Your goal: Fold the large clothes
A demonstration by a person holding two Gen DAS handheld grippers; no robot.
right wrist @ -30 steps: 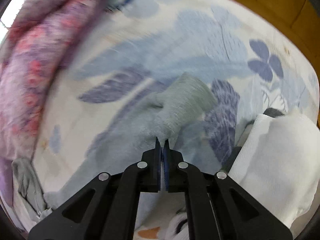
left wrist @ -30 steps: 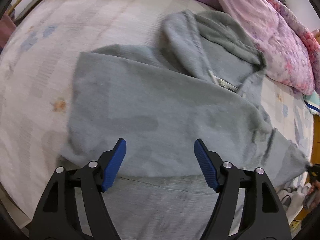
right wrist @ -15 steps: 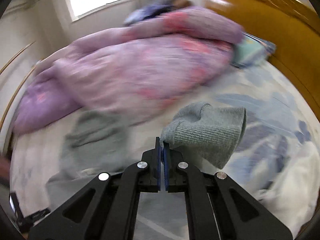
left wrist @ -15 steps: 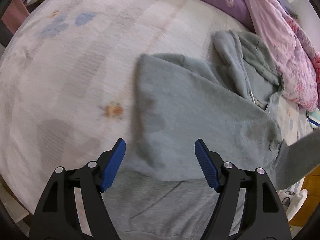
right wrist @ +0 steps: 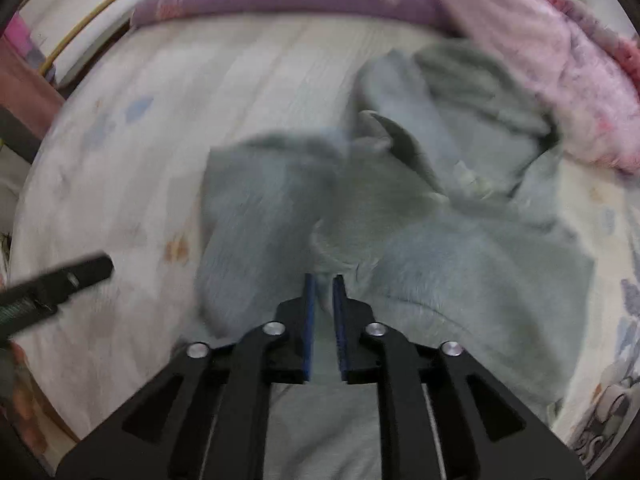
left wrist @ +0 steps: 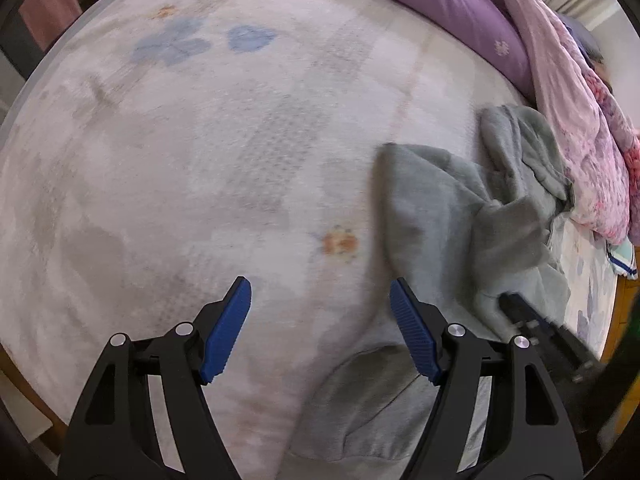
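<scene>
A grey hooded sweatshirt point(left wrist: 448, 216) lies on the bed, its hood toward the pink quilt. In the right wrist view the sweatshirt point(right wrist: 460, 248) fills the middle, with a sleeve folded across its body. My left gripper point(left wrist: 320, 300) is open and empty, over the bedsheet just left of the garment. My right gripper point(right wrist: 323, 284) hovers over the folded sleeve with its jaws slightly apart and nothing between them. It also shows as a dark blur in the left wrist view point(left wrist: 536, 328). The left gripper's finger point(right wrist: 68, 280) shows at left in the right wrist view.
The pale flowered bedsheet point(left wrist: 200, 160) spreads to the left. A purple pillow point(left wrist: 460, 4) and a pink flowered quilt point(left wrist: 580, 128) lie along the far side. A wooden bed frame point(left wrist: 622, 300) is at the right edge.
My right gripper carried the sleeve cuff over the sweatshirt's body, laid it there and opened slightly. My left gripper moved left, off the garment and over the sheet.
</scene>
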